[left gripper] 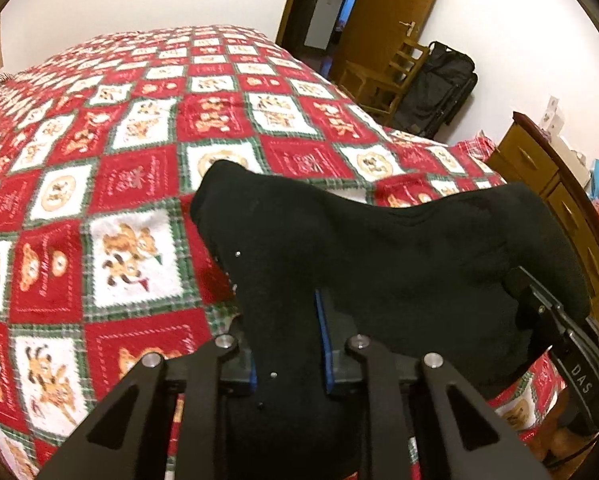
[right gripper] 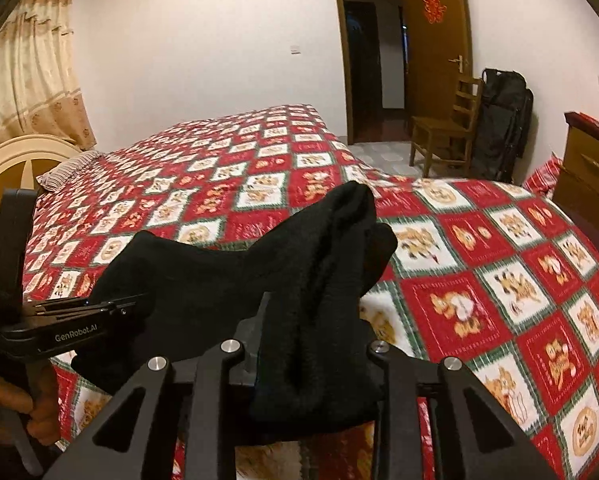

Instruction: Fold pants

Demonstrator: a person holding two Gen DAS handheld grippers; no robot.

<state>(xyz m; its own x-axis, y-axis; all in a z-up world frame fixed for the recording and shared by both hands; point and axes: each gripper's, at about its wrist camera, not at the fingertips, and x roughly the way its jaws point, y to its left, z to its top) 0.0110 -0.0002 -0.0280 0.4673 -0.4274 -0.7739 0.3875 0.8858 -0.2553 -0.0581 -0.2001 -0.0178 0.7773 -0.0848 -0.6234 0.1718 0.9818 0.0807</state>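
Across the lower middle of both wrist views hangs the pair of black, soft knitted pants [left gripper: 379,248], lifted off the bed and strung between the two tools like a slack hammock. What could spoil things from here is mostly the grip. The cloth is thick and bunched, so each tool seems to have a wad of it, not a clean edge, and one layer could slide out as the hands carry it, leaving a lopsided fold. The sag between the hands is the other worry (it droops low in the centre of the left view): if the hands come closer together the middle may touch down first and crumple under the rest. A dangling end could also drag on the bedspread and twist.

The left gripper [left gripper: 289,360] has its blue-padded jaws drawn narrow on a fold of the pants, with the fabric rising between the pads and spilling up toward the centre of the frame. The right gripper [right gripper: 313,356] is likewise pinched onto a thick bundle that fills the gap between its fingers and peaks above them toward the upper middle; in the left view it shows at the right edge, buried in the cloth.

Beneath lies the red, white and green checked quilt with bear patches [left gripper: 99,168], covering the bed. Beyond it, at upper right, stand a wooden chair [right gripper: 445,128], a black fabric bag [right gripper: 503,120] and a brown wooden door [right gripper: 435,40].
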